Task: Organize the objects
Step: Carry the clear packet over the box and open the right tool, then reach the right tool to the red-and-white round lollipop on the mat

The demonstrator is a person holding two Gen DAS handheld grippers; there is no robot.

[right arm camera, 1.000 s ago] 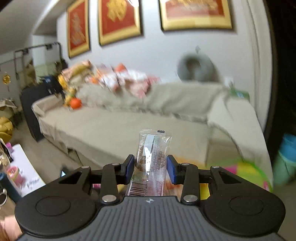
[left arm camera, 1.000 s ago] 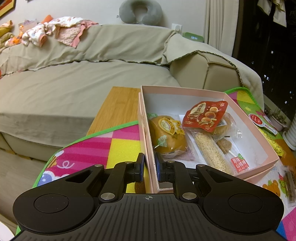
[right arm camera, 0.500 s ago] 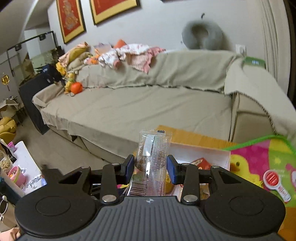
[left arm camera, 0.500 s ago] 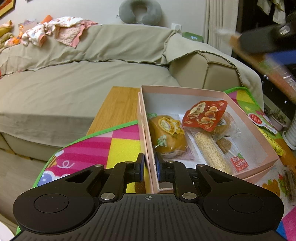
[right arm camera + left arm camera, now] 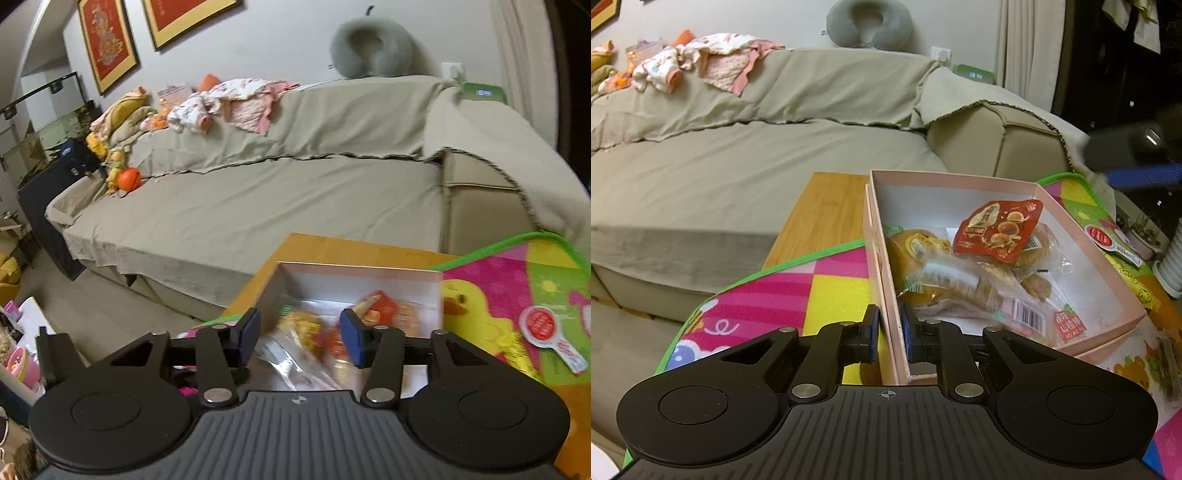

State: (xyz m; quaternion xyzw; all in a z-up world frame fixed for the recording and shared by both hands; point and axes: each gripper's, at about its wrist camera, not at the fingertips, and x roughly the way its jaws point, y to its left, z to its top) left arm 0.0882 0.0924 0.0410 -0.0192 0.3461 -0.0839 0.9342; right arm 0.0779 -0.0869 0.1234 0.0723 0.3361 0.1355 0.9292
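A pink box [image 5: 953, 179] stands on a colourful play mat and holds several wrapped snacks: a yellow bun [image 5: 912, 243], a red packet [image 5: 997, 230] and a clear wrapped snack bar [image 5: 960, 280] lying across them. My left gripper [image 5: 889, 325] is shut on the box's near left wall. My right gripper [image 5: 300, 332] hovers over the box [image 5: 362, 273] with its jaws opening. The clear snack bar [image 5: 291, 354] shows blurred below them, free of the pads. The right gripper [image 5: 1137, 155] also appears blurred at the right edge of the left wrist view.
The play mat [image 5: 827, 288] covers a wooden table [image 5: 827, 206] in front of a beige sofa [image 5: 738, 177]. A red-and-white sachet [image 5: 543, 326] lies on the mat right of the box. Another packet [image 5: 1167, 354] lies at the mat's right edge.
My right gripper came down over the box, its jaws spread, and the clear snack bar left them and now lies in the box. The left gripper kept its grip and stayed put.
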